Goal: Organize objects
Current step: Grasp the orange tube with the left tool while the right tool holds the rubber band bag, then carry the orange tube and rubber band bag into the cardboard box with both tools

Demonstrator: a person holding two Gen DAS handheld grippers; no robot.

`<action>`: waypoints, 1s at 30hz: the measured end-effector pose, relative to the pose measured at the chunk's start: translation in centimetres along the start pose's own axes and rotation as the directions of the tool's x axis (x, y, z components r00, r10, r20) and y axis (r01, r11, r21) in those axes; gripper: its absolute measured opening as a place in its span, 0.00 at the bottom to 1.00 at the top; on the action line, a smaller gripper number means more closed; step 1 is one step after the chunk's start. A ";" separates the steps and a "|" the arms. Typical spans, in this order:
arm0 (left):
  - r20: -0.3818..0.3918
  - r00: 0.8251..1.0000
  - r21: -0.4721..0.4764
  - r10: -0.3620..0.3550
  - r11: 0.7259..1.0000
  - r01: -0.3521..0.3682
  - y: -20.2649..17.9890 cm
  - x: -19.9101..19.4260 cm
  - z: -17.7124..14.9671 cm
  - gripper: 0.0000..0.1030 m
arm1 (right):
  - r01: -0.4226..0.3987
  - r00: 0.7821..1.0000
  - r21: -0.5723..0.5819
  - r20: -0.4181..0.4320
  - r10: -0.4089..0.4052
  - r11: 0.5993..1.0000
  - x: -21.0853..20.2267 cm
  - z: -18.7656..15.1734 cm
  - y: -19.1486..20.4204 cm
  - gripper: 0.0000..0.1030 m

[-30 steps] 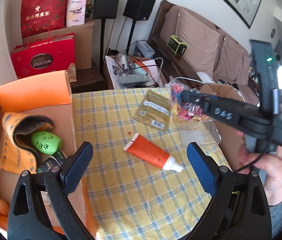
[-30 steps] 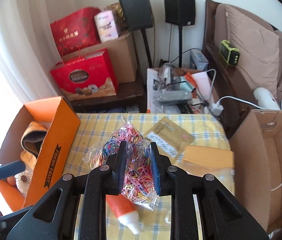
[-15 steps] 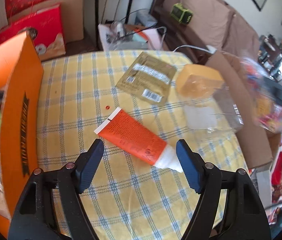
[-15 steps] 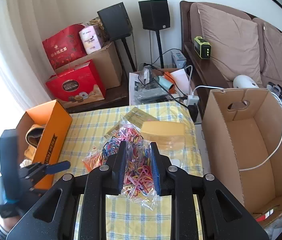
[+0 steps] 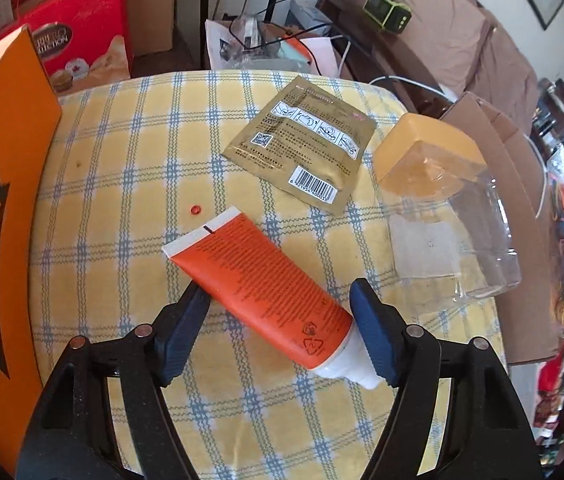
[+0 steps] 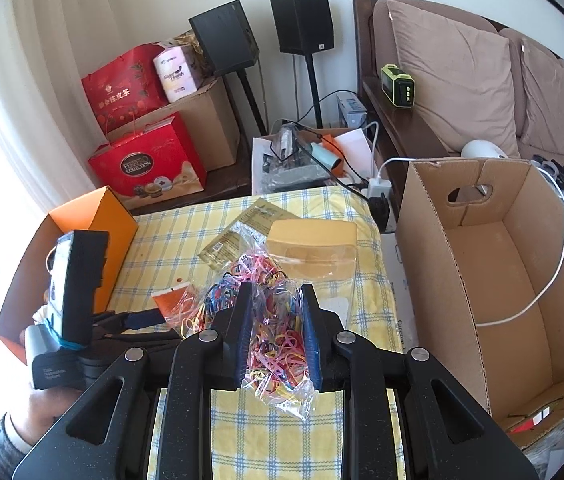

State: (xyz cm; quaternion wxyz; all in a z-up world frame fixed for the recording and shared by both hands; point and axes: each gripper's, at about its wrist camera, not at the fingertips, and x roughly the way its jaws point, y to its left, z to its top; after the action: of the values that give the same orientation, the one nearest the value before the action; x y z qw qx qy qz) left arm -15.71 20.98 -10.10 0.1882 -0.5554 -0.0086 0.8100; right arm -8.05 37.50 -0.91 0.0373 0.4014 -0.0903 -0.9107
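Left tongs (image 5: 278, 312) straddle the orange tube (image 5: 258, 288) on the tabletop (image 5: 130, 184), apparently ungripped; right tongs (image 6: 276, 320) pinch the rubber-band bag (image 6: 274, 336), cardboard box (image 6: 493, 280) at 3 o'clock

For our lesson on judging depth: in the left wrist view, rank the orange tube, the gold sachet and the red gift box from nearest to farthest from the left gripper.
1. Orange tube: between the left gripper's fingers, on the checked cloth.
2. Gold sachet: beyond the tube, mid-table, towards the right.
3. Red gift box: off the table, far left at the back.
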 end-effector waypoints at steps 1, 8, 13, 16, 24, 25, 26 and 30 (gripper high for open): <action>0.007 1.000 0.007 0.005 1.000 -0.005 -0.1 0.0 0.0 0.65 | -0.003 1.000 0.003 -0.002 0.003 1.000 0.1 -0.1 -0.1 0.22; 0.029 0.999 0.067 0.043 0.997 -0.045 -0.9 0.2 -0.2 0.36 | -0.009 1.000 0.018 -0.005 0.009 1.000 0.1 -0.4 -0.7 0.22; 0.047 0.998 0.076 0.051 0.996 -0.055 -0.6 -0.5 -0.4 0.32 | -0.015 1.000 0.015 0.004 0.015 1.000 -0.3 -0.3 -0.3 0.22; 0.076 0.996 0.083 0.041 0.995 -0.048 -0.6 -2.2 -0.4 0.30 | -0.017 1.000 0.004 0.006 0.017 1.000 -0.4 -0.1 0.3 0.22; 0.155 0.988 0.079 -0.007 0.997 -0.005 0.6 -7.6 0.4 0.30 | -0.042 0.999 -0.030 0.022 0.042 0.999 -0.7 1.1 2.7 0.22; 0.162 0.987 0.074 -0.015 0.997 0.003 1.0 -8.3 0.5 0.30 | -0.046 0.999 -0.037 0.025 0.047 0.998 -0.9 1.2 3.2 0.22; 0.170 0.985 0.070 -0.020 0.997 0.008 1.3 -9.0 0.5 0.30 | -0.050 0.998 -0.043 0.028 0.051 0.998 -1.0 1.4 3.6 0.22; 0.205 0.979 0.060 -0.022 0.998 0.010 2.6 -11.4 0.6 0.30 | -0.065 0.997 -0.072 0.035 0.068 0.995 -1.4 1.9 5.4 0.22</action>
State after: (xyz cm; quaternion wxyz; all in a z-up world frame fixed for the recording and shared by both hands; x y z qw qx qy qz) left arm -13.46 15.13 -0.18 0.2090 -0.4631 -0.0089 0.8613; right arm -8.55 32.64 2.46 0.0802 0.3793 -0.0722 -0.9190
